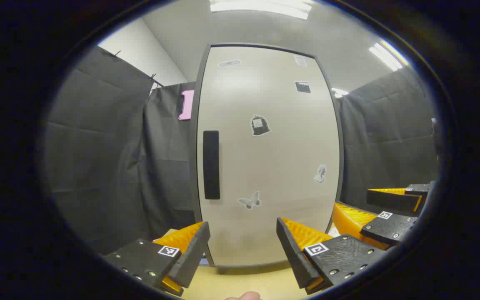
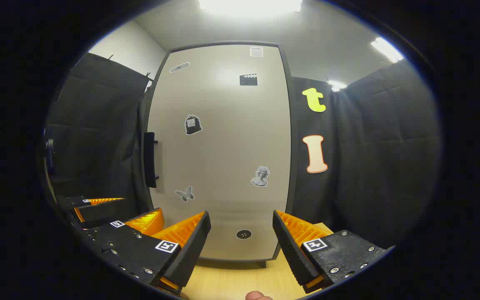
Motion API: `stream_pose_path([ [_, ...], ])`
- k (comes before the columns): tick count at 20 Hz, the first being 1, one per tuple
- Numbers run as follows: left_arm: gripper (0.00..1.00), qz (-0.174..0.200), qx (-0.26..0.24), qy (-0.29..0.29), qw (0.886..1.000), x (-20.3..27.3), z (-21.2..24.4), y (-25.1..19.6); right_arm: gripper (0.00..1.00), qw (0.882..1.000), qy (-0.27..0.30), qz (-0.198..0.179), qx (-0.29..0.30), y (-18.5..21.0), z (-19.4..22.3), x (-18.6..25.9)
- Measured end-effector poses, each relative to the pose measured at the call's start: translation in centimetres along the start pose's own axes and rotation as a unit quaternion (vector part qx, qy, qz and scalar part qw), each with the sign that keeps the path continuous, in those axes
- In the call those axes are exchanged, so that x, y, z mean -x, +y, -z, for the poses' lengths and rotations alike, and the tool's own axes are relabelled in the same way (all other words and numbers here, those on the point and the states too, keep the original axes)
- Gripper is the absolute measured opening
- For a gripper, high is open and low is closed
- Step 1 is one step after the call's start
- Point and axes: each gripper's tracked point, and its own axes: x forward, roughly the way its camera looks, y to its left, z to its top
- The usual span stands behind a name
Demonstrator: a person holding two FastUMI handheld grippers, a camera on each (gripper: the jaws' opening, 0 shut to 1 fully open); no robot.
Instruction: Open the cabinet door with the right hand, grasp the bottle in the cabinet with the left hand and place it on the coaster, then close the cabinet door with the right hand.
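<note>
With both grippers' jaws open and empty, the rigid cabinet door (image 2: 219, 146) is best gripped at its stiff vertical handle (image 2: 150, 160), left of centre in the right gripper view.

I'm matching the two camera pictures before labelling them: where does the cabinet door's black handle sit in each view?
Left gripper view: the black handle stands upright at the door's left edge, left of picture centre, seen face-on.
Right gripper view: the handle is at the door's left edge too, seen nearly edge-on, sticking out.
Shared landmark: the butterfly sticker, low on the door, right of the handle.
</note>
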Motion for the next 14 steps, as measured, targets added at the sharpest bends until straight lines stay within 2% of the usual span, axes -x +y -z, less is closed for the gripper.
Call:
stream_pose_path([
  [1, 0.92, -0.002, 0.001, 0.002, 1.000, 0.0, 0.1, 0.3, 0.93, 1.000, 0.002, -0.002, -0.001, 0.1, 0.1, -0.1],
  [5, 0.92, -0.011, 0.002, 0.007, 1.000, -0.2, 0.4, 1.3, 0.93, 1.000, 0.009, -0.006, -0.022, 0.2, 0.4, -0.3],
  [14, 0.92, -0.006, -0.004, -0.002, 1.000, -0.2, -0.2, 0.9, 0.93, 1.000, 0.005, -0.010, -0.020, 0.3, 0.0, -0.5],
])
